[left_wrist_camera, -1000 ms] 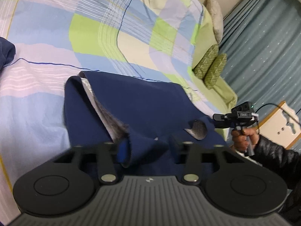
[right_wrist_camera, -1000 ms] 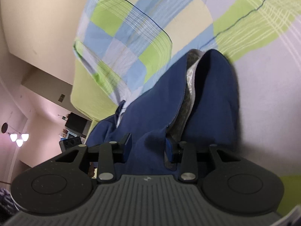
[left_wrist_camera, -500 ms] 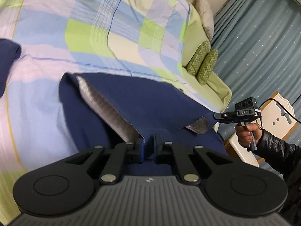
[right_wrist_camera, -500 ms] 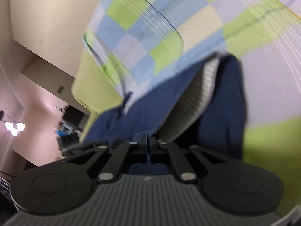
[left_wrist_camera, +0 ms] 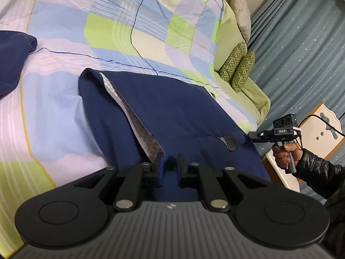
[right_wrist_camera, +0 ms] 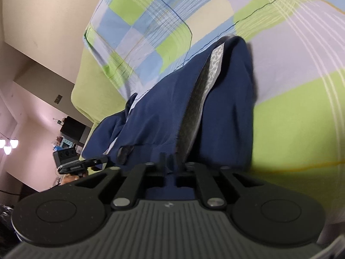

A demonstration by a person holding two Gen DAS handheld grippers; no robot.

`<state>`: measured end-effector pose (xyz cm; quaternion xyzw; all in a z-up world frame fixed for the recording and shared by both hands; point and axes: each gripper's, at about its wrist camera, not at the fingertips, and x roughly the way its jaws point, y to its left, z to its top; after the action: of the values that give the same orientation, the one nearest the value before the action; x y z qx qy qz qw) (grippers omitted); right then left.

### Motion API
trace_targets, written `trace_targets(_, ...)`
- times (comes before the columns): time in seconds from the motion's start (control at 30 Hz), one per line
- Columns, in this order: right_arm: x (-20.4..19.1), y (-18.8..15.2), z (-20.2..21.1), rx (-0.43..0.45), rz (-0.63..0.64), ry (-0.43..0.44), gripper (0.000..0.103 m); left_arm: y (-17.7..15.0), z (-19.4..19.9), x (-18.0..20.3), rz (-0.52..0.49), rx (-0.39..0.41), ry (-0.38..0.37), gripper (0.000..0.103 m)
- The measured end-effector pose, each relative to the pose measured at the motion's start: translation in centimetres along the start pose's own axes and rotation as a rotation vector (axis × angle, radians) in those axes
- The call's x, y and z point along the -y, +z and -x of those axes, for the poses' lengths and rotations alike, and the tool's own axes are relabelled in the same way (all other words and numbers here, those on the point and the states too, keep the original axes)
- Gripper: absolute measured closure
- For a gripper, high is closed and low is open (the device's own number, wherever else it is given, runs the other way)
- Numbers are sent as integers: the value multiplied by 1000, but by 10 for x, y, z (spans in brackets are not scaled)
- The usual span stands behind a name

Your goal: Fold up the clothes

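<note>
At bed's near edge, L gripper (left_wrist_camera: 170, 165) & R gripper (right_wrist_camera: 170, 160) jaws opening, cloth between; navy garment (left_wrist_camera: 172, 112) fold may slump if snagged.

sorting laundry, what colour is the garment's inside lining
Grey, patterned lining inside the navy garment; clearest in left wrist view.

Right tongs (right_wrist_camera: 168, 158) opening over navy garment (right_wrist_camera: 163, 112), grey lining strip (right_wrist_camera: 200, 95) showing, checked bedspread (right_wrist_camera: 291, 49) beneath
</note>
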<state>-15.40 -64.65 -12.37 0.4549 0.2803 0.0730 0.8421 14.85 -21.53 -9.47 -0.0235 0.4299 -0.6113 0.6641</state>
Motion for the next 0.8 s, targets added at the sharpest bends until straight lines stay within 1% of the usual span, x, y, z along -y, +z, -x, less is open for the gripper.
trace_targets(0.13, 0, 12, -4, 4, 13, 26, 69, 6, -7, -3, 20, -4, -15, 80)
trace_targets(0.2, 3, 16, -10, -5, 11, 34, 69, 9, -15, -7, 42, -7, -31, 69)
trace_targets(0.27, 9, 22, -20, -19, -3, 38, 69, 13, -20, -10, 66, -6, -51, 67)
trace_targets(0.33, 13, 24, -28, -35, -20, 55, 69, 16, -24, -13, 86, -6, -61, 66)
trace_targets(0.37, 15, 26, -30, -39, -32, 63, 69, 20, -30, -18, 116, -10, -74, 66)
trace_targets(0.5, 26, 32, -35, -23, -101, 96, 69, 26, -43, -33, 203, -18, -82, 66)
trace_targets(0.57, 30, 35, -36, -14, -131, 100, 69, 27, -47, -34, 200, -14, -71, 72)
trace_targets(0.6, 32, 36, -38, -13, -148, 98, 73, 27, -47, -32, 191, -12, -70, 88)
trace_targets(0.63, 33, 37, -38, -12, -152, 88, 81, 27, -46, -30, 182, -7, -80, 100)
trace_targets(0.67, 32, 38, -39, -17, -148, 85, 101, 27, -45, -28, 172, -2, -92, 102)
trace_targets(0.73, 29, 38, -38, -18, -144, 102, 101, 25, -40, -21, 153, 1, -103, 102)
trace_targets(0.8, 18, 36, -30, -10, -129, 136, 101, 22, -32, -14, 133, 3, -112, 102)
